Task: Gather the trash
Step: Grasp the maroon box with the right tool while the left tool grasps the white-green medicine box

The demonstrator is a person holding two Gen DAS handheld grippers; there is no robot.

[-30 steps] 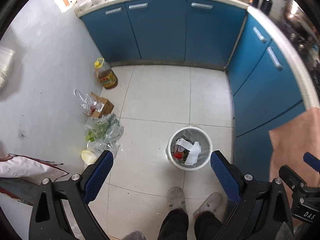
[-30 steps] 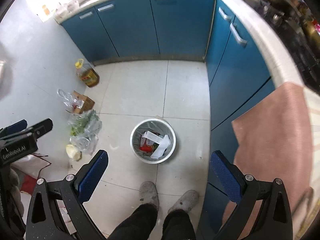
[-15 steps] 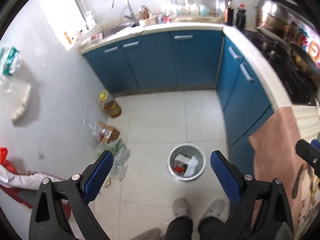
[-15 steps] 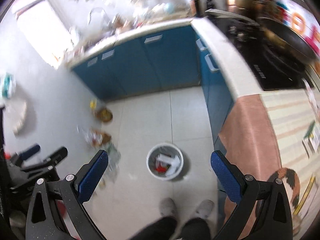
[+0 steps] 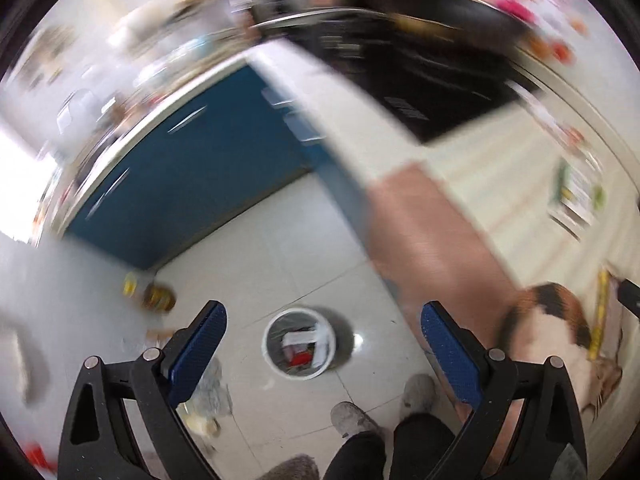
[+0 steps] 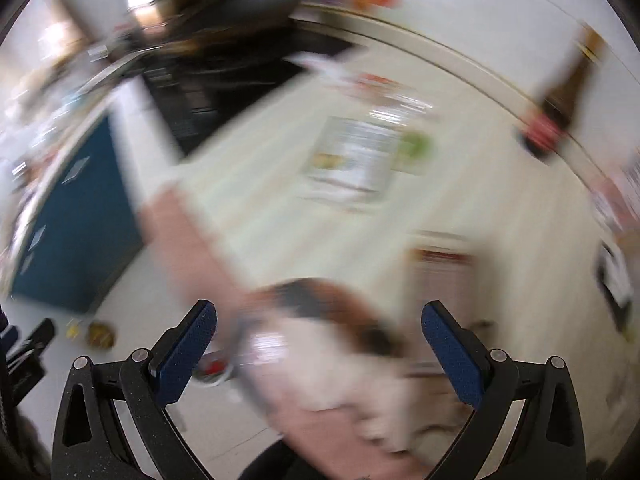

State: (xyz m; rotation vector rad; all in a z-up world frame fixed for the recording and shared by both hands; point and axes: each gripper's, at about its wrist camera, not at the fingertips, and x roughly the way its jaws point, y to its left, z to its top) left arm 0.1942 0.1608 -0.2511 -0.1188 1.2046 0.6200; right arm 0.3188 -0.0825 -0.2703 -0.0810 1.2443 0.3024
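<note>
Two grippers, both spread wide, nothing between the pads; left gripper [image 5: 323, 344] high over the white trash bin [image 5: 298, 344], which stands upright on the floor tiles [image 5: 280, 240], mouth up, paper and a red scrap inside; right gripper [image 6: 319, 346] over a calico cat [image 6: 320, 320] on the pink cloth [image 6: 188, 248]; a second ago both looked straight down at the bin, views now swung toward the counter [image 6: 280, 208], heavily blurred; bare tile around the bin; blue cabinets [image 5: 192, 176] behind it.
</note>
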